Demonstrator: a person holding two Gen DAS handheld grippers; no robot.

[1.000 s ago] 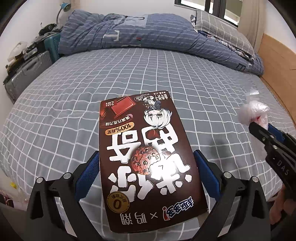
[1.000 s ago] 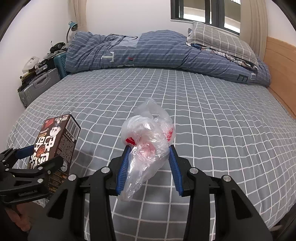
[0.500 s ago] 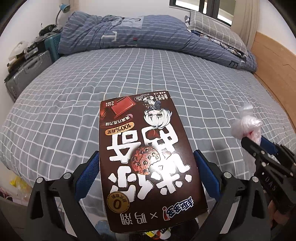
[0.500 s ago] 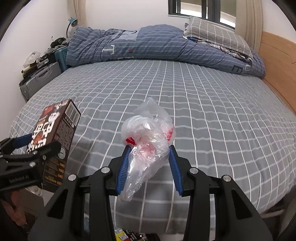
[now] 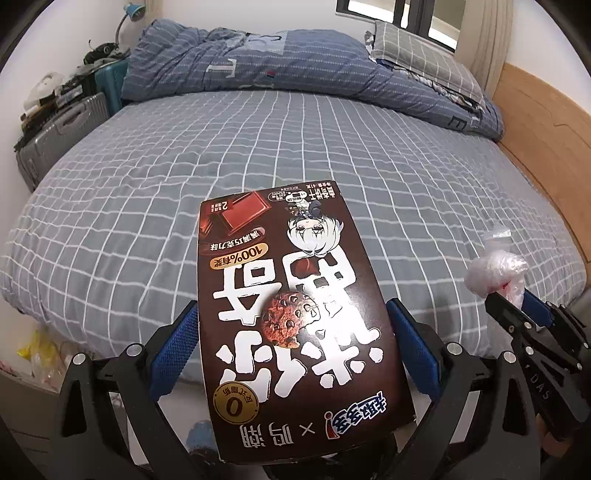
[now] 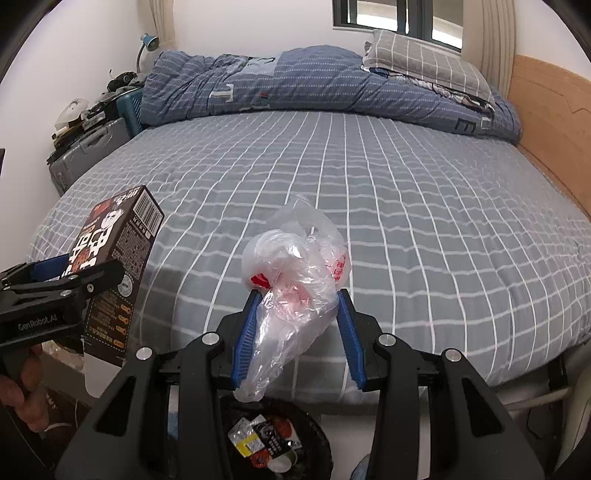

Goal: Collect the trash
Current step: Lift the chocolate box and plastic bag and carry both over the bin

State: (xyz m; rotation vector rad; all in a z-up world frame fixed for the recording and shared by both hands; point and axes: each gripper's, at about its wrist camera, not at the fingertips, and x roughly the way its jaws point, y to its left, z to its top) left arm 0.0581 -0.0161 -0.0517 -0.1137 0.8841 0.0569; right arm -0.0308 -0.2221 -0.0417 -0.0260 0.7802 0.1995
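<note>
Here, crumpled plastic bag (image 6: 295,280) sits clamped between right gripper (image 6: 297,334) fingers.

A: What kind of room is this?
B: A home bedroom. A bed (image 6: 369,206) with a grey checked sheet fills it; a blue duvet (image 6: 295,85) and a pillow (image 6: 424,59) lie at its far side.
A: Other signs?
B: A suitcase (image 6: 92,151), a desk lamp (image 6: 147,44), and a curtained window (image 6: 399,18).

On the brown cookie box (image 5: 295,317) I read "100%" and a "0" in a gold circle, upside down for my camera; its Chinese characters I cannot read. The left gripper (image 6: 79,284) carries "GenRobot.AI". The blue quilt (image 6: 295,81) shows "T" and "E".
</note>
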